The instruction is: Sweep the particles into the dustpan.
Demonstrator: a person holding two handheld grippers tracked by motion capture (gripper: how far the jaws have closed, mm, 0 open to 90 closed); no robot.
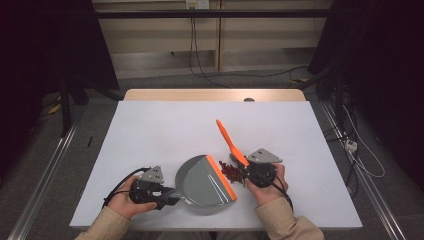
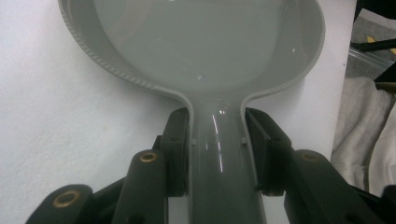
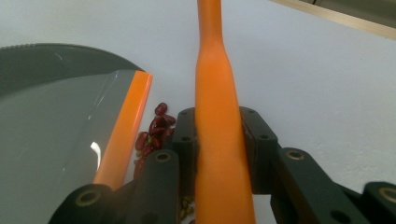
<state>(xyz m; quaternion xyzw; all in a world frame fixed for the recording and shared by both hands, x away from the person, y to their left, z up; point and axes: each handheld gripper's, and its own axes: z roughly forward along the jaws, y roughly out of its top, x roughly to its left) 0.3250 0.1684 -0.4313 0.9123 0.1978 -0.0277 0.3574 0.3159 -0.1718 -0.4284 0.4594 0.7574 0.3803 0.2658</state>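
Left gripper (image 2: 217, 154): jaws clamped on the neck of the grey dustpan (image 1: 205, 184), pads pressed against both sides of the handle. The pan's bowl spreads out straight ahead of the fingers, flat on the table (image 1: 165, 130). Its orange lip (image 1: 221, 177) lies on the far side from the left fingers, facing the other hand.

Right gripper (image 3: 219, 154): jaws clenched on the orange brush handle (image 3: 215, 93), which runs up between the fingers and on past them, tilted away from the person. Just beside the right fingers, between them and the dustpan's orange lip, sits a small heap of dark red beans (image 1: 230, 171); a few lie touching the lip. In the right gripper view, some paler grains show low beside the handle; what they are cannot be told.

Surface: a matte white top, with a strip of pale wood along the edge farthest from both hands.

Room beyond: grey floor, black cables (image 1: 200, 55) trailing across it, a pale wall with a socket (image 1: 196, 4), dark curtains either side, metal rails (image 1: 45, 175) flanking the table.
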